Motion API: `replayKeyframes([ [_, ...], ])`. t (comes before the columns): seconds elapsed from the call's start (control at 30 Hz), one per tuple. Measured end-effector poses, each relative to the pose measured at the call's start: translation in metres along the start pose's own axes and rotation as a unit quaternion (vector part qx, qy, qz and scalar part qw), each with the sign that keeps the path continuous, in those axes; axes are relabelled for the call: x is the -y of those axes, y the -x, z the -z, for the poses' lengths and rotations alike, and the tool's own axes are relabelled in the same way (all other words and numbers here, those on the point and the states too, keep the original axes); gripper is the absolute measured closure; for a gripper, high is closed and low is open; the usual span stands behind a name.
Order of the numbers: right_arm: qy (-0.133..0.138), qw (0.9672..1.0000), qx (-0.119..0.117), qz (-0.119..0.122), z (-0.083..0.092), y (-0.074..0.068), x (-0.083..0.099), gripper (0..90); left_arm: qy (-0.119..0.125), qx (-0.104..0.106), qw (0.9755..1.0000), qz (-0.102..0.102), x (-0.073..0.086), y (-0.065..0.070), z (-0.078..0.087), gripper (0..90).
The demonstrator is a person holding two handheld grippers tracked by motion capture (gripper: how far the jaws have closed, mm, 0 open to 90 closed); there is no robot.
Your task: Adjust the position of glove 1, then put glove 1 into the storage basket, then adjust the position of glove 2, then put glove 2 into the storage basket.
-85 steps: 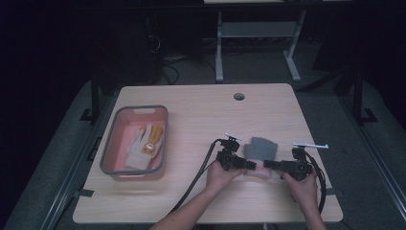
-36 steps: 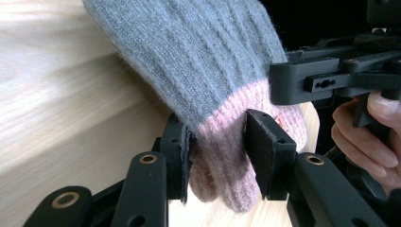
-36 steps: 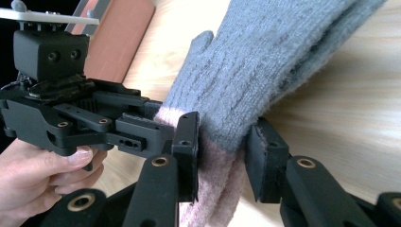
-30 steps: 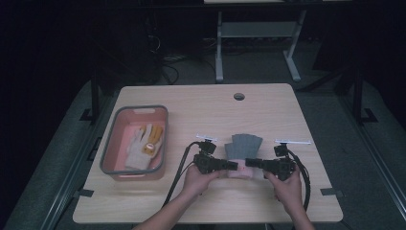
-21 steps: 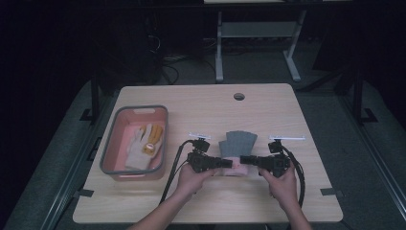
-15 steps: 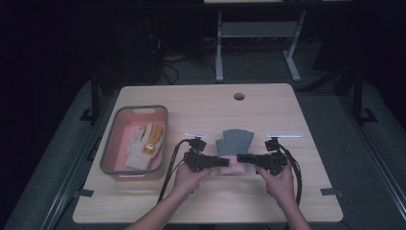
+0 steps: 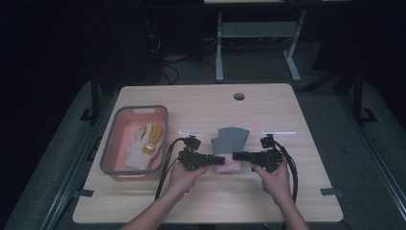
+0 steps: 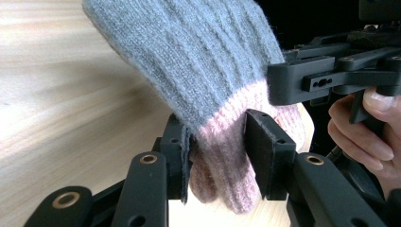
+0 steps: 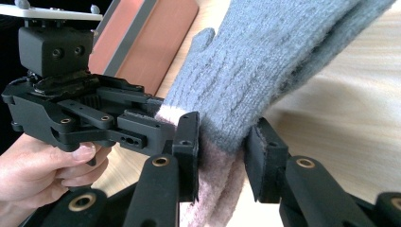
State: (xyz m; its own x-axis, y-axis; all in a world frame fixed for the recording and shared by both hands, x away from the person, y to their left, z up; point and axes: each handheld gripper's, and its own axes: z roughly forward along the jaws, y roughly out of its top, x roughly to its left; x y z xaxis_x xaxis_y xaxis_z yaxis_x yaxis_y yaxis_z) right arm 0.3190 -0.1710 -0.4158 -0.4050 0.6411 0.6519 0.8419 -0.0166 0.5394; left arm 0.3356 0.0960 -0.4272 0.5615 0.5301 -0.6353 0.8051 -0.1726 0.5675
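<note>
A grey knit glove (image 7: 230, 139) with a pink cuff (image 7: 227, 166) is held at the cuff from both sides, its fingers pointing to the far side of the table. My left gripper (image 7: 214, 159) comes from the left and is shut on the cuff. In the left gripper view, the left gripper (image 8: 217, 161) pinches the pink knit under the grey glove (image 8: 203, 71). My right gripper (image 7: 238, 156) comes from the right, also shut on the cuff. In the right gripper view, the right gripper (image 9: 221, 153) squeezes the cuff below the glove (image 9: 265, 61).
A pink tray (image 7: 109, 148) with a grey rim stands at the table's left and holds a white glove (image 7: 135, 148) and a yellowish one (image 7: 154, 139). The tray (image 9: 142, 42) also appears behind the left gripper (image 9: 94, 118). A round hole (image 7: 239, 96) lies near the far edge.
Both hands have carried the glove to the left, closer to the tray, and a little toward the far side. Both grips on the cuff are unchanged.
</note>
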Motion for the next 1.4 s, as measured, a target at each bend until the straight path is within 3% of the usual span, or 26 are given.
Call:
replayKeyframes([
  [0.77, -0.011, 0.9998, -0.002, 0.019, -0.01, -0.016, -0.013, 67.9, 0.015, -0.006, 0.9999, -0.001, -0.002, -0.002, 0.019, 61.7],
  [1.4, -0.019, 0.9991, -0.017, 0.035, -0.02, -0.039, -0.033, 67.9, 0.036, -0.012, 0.9993, -0.003, -0.011, -0.002, 0.051, 62.2],
])
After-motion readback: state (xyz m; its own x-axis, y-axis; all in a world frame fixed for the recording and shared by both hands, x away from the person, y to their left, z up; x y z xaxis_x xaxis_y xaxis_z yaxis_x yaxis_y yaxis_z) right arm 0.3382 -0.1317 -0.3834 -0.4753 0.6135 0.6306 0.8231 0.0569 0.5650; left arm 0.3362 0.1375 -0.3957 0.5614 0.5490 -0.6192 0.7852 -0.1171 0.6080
